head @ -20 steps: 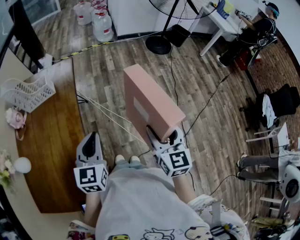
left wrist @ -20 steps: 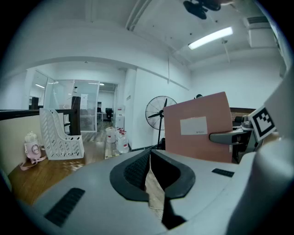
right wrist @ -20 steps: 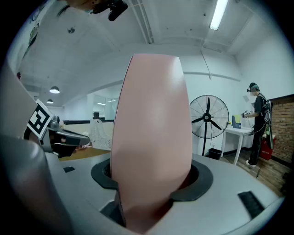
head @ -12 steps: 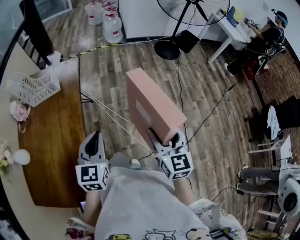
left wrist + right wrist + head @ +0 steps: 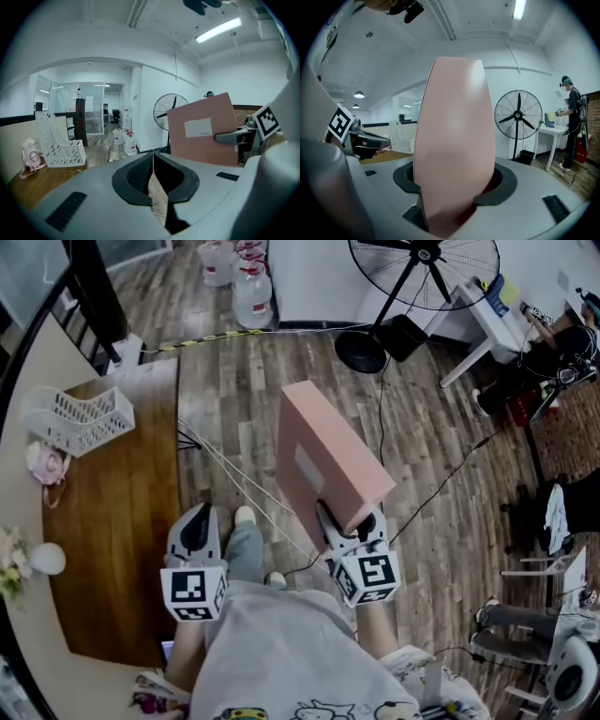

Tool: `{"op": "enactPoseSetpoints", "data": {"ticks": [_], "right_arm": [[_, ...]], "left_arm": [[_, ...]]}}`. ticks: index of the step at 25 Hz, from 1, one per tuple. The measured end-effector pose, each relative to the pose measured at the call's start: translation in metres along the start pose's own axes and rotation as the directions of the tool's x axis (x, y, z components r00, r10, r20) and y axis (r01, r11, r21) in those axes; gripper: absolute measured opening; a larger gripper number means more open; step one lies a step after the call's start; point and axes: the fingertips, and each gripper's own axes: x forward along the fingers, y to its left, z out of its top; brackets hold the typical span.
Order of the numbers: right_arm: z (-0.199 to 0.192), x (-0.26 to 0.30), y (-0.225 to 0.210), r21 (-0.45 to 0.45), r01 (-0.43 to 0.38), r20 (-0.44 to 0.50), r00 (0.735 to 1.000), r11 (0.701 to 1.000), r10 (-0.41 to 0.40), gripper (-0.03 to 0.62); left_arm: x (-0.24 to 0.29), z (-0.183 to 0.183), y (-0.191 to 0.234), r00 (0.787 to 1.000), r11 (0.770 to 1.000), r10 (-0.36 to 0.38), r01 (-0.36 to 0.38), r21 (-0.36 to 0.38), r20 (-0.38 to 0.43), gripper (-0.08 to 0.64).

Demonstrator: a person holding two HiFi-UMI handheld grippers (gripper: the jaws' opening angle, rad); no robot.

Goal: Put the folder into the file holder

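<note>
Right hand-held gripper (image 5: pixel 352 521): jaws clamped on lower edge of folder (image 5: pixel 328 460). Folder upright, in air over floor (image 5: pixel 441 474), off desk (image 5: pixel 122 521).
Left hand-held gripper (image 5: pixel 197 526): jaws pressed together, nothing between.
Holder (image 5: pixel 80 418): on desk, 10 o'clock from folder, well apart. Compartments appear empty.
Judgement: pick-up done. Carry to holder and insertion outstanding.

The folder (image 5: pixel 323 460) is pink, the file holder (image 5: pixel 80 418) white latticed, the table (image 5: pixel 122 521) brown.
</note>
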Motion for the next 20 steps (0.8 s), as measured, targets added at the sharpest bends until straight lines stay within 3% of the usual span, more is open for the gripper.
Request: {"op": "enactPoseSetpoints", "data": {"ticks": [12,20], "right_arm": [[0.038,0.158,0.019,0.039,-0.028,-0.033,0.999,0.999,0.029,0.272],[0.057,0.237,0.040,0.026,-0.081,-0.057,0.995,0.996,0.083,0.272]], "left_arm": [[0.106,0.054,0.114,1.000,1.000,0.013,-0.013,-0.025,0.023,0.011],[0.147,0.065,0.176,0.998,0.996,0.051,-0.049,-0.076,0.021,0.011]]}}
